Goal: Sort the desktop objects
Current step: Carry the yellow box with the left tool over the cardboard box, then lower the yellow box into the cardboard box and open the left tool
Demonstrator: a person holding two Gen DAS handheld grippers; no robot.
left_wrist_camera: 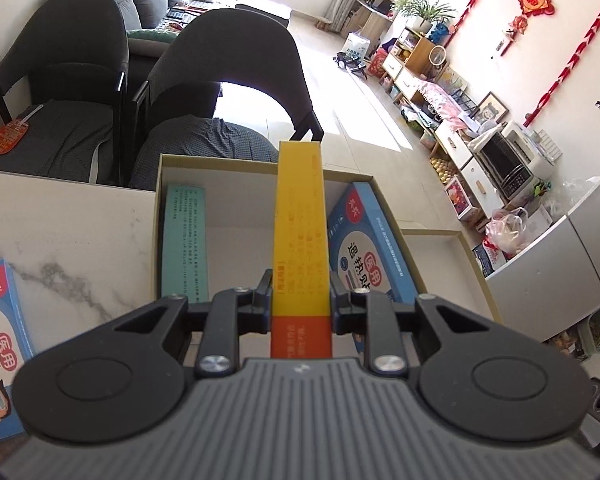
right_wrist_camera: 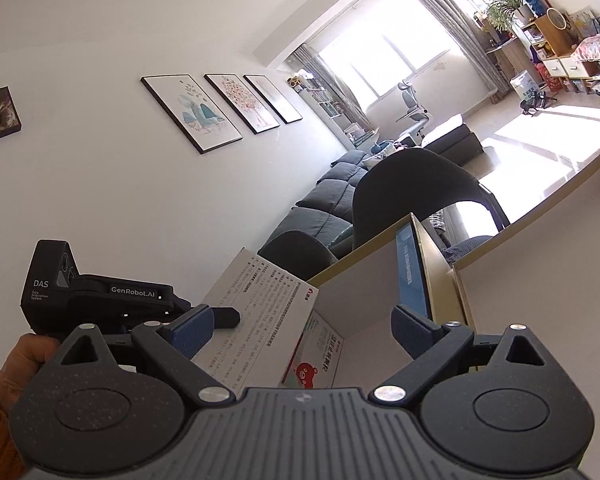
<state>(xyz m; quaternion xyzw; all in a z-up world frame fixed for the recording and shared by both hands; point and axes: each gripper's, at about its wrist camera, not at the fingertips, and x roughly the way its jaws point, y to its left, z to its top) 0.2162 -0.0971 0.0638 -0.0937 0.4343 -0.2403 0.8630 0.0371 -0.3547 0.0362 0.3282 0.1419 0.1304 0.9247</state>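
Now, at the lower left edge of the left wrist view, a blue box (left_wrist_camera: pixel 0 344) lies on the marble surface (left_wrist_camera: pixel 68 232). Right of it stands an open cardboard tray (left_wrist_camera: pixel 158 200), with a green box (left_wrist_camera: pixel 184 240) leaning against its left wall. In the middle of the frame the left tongs (left_wrist_camera: pixel 300 300) are closed narrowly on a yellow box (left_wrist_camera: pixel 299 224) with an orange near end, which reaches out over the tray. Another blue box (left_wrist_camera: pixel 374 248) leans against the tray's right wall. A second tray (left_wrist_camera: pixel 464 240) sits just beside it at the right.

In the right wrist view, a hand (right_wrist_camera: pixel 24 356) at the lower left grips the black handle of the left tool (right_wrist_camera: pixel 100 292). The right tongs (right_wrist_camera: pixel 300 334) stand wide with nothing gripped; a white box (right_wrist_camera: pixel 260 308) appears between the fingers, over the tray's edge, and whether it touches them I cannot tell. To its right, a blue box stands on edge against the tray wall.
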